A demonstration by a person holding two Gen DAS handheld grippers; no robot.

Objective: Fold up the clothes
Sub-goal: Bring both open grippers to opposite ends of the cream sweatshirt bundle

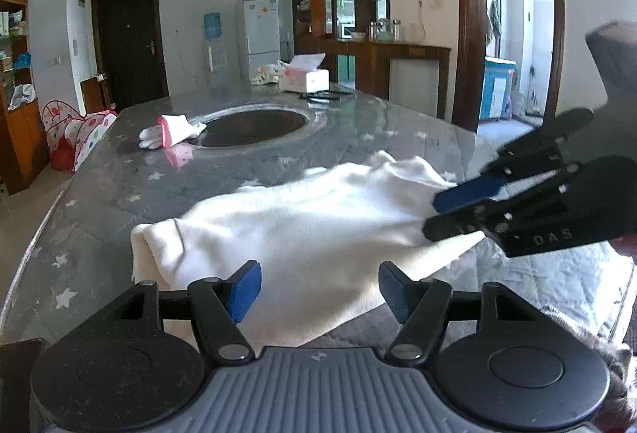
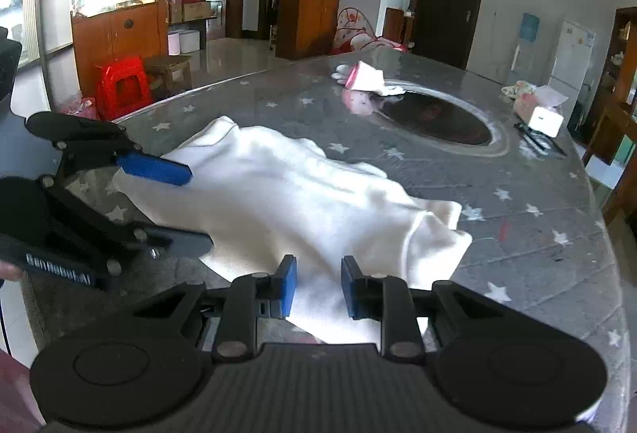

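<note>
A white garment (image 1: 294, 230) lies spread and partly folded on the grey star-patterned table (image 1: 119, 194); it also shows in the right wrist view (image 2: 302, 202). My left gripper (image 1: 319, 287) is open just above the garment's near edge, holding nothing. My right gripper (image 2: 318, 287) is open over the opposite edge of the garment, its blue pads apart. The right gripper shows in the left wrist view (image 1: 436, 212) at the garment's right end. The left gripper shows in the right wrist view (image 2: 195, 206) at the garment's left end.
A round dark inset (image 1: 251, 128) sits mid-table, with a white and pink glove (image 1: 171, 130) beside it. A tissue box (image 1: 304, 76) and dark thin items (image 1: 324, 95) stand at the far end. The table edge (image 1: 36, 241) curves at left. A red stool (image 2: 123, 84) stands on the floor.
</note>
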